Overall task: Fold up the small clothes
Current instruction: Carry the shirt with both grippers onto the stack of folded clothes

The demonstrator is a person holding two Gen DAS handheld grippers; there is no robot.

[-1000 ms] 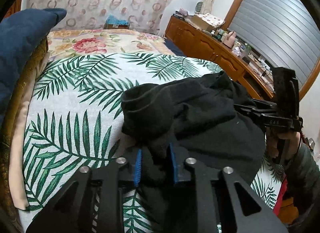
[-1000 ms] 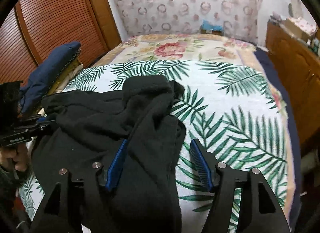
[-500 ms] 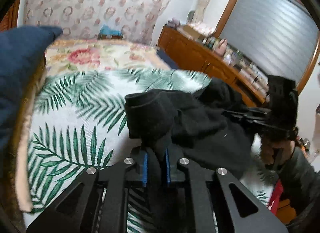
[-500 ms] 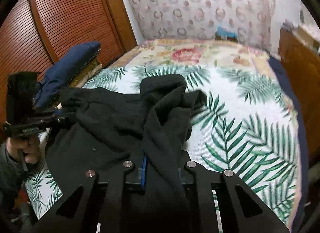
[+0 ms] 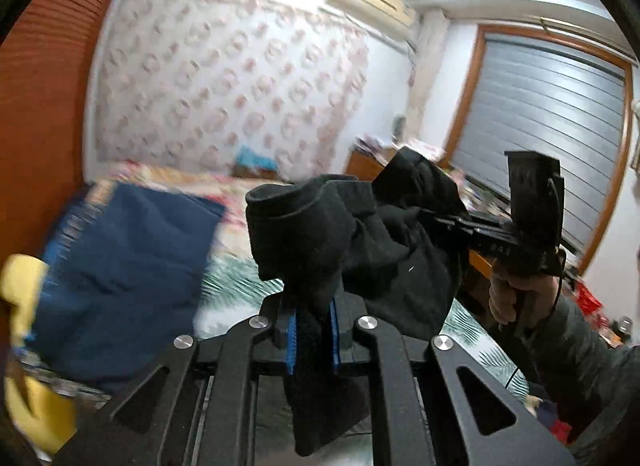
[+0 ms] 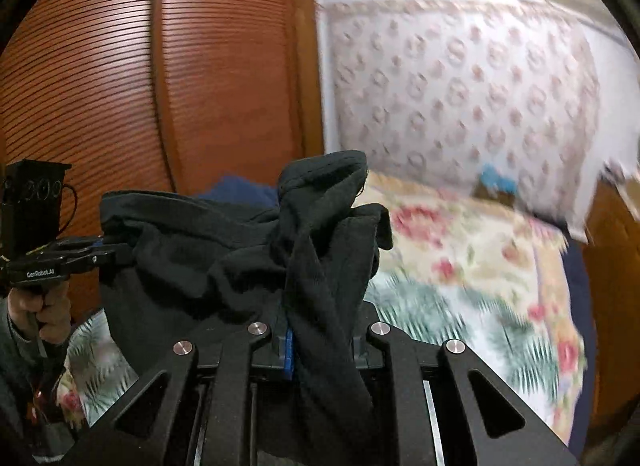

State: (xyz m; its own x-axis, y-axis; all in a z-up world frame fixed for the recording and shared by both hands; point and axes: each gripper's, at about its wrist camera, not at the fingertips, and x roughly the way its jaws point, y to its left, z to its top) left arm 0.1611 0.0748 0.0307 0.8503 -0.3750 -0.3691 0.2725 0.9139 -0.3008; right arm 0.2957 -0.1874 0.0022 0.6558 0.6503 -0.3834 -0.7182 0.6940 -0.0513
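Observation:
A black garment [image 5: 360,242] hangs in the air between my two grippers, lifted off the bed. My left gripper [image 5: 314,332] is shut on one bunched edge of it. My right gripper [image 6: 320,342] is shut on another edge of the same black garment [image 6: 224,258]. The right gripper also shows at the right of the left wrist view [image 5: 444,221]. The left gripper shows at the left of the right wrist view [image 6: 108,250]. Cloth drapes down over both sets of jaws and hides the pads in part.
The bed [image 6: 460,286] with its palm-leaf and flower cover lies below. A dark blue pillow [image 5: 116,270] and something yellow [image 5: 24,290] sit at the left edge. A wooden louvred wardrobe [image 6: 140,77] stands on the left, a wooden dresser [image 5: 364,161] and window on the right.
The right gripper, open one second ago, closed on the garment. Both grippers then rose and tilted up, lifting the garment off the bed.

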